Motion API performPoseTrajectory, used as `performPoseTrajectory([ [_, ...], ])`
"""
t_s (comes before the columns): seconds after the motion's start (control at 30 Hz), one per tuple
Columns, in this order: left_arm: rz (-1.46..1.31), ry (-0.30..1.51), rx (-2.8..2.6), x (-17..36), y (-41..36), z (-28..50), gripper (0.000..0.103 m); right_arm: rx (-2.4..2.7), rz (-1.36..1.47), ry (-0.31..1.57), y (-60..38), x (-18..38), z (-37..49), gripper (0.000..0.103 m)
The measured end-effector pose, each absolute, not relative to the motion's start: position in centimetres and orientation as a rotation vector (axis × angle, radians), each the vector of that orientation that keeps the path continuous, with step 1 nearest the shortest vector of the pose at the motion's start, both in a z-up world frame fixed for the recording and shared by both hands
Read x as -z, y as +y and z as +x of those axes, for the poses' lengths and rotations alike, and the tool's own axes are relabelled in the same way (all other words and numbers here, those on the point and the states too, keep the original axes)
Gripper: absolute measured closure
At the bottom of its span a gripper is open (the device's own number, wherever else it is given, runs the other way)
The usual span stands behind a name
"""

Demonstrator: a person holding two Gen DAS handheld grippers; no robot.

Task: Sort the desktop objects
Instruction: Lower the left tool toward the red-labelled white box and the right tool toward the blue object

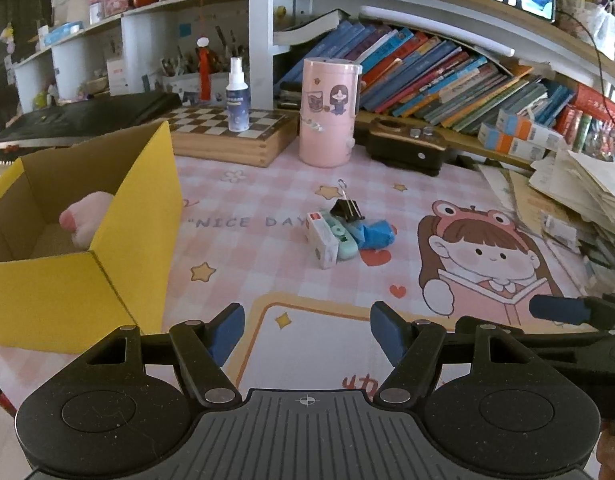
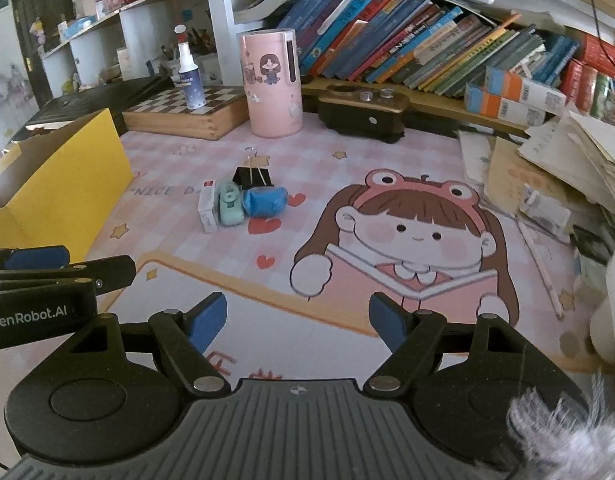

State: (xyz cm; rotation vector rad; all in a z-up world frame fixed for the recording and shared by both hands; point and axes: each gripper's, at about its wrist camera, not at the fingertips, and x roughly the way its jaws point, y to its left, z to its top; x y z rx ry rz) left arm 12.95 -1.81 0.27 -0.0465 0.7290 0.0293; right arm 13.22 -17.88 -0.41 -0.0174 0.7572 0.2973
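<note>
A small cluster lies mid-mat: a black binder clip, a white-and-red small box, a mint correction tape and a blue wrapped item. A yellow cardboard box stands at the left, with a pink plush inside. My left gripper is open and empty, near the mat's front edge. My right gripper is open and empty, right of the left one.
A pink cylindrical container, a chessboard box with a spray bottle, and a black device stand at the back. Leaning books fill the shelf. A paper stack crowds the right.
</note>
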Motion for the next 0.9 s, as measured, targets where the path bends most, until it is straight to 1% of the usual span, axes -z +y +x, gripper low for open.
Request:
performPoseTrajectory([
  [0.57, -0.049, 0.739, -0.074, 0.3, -3.6, 18.0, 0.032, -0.351, -0.040, 0.750, -19.4, 1.1, 19.3, 0.026],
  [0.9, -0.060, 0.748, -0.092, 0.8, -3.7, 19.9, 0.032, -0.374, -0.082, 0.756, -19.2, 2.0, 20.9, 0.026],
])
